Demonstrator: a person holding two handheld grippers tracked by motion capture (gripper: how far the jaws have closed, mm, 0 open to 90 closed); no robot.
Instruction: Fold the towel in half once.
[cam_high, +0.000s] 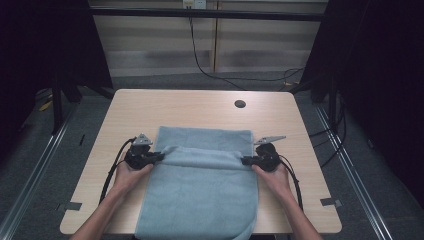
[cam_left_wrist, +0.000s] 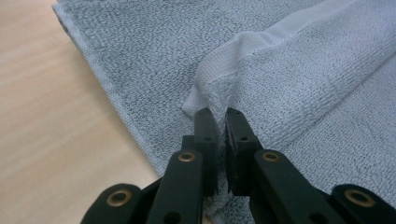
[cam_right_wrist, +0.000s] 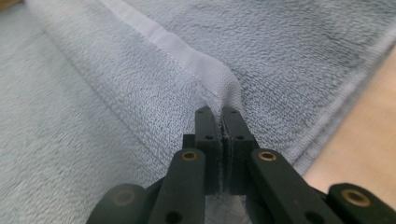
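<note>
Wooden table (cam_high: 150, 107) w/ blue towel (cam_high: 200, 200): both forearms stretched fwd (palms inward), left gripper (cam_high: 161, 156) & right gripper (cam_high: 245, 160) jaws clenched on towel's fold.

The room was dim, its sides nearly black, with soft light falling from above onto the table (cam_high: 150, 107). No glare showed. Just ahead of the jaws the towel (cam_left_wrist: 299, 84) weave looked sharp; nearest the lens the jaws blurred, and so did the cloth far beyond them.

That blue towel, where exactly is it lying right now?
In the high view the blue towel lies on the near half of the wooden table, its near end drooping over the edge, between the left claw and right claw.
</note>
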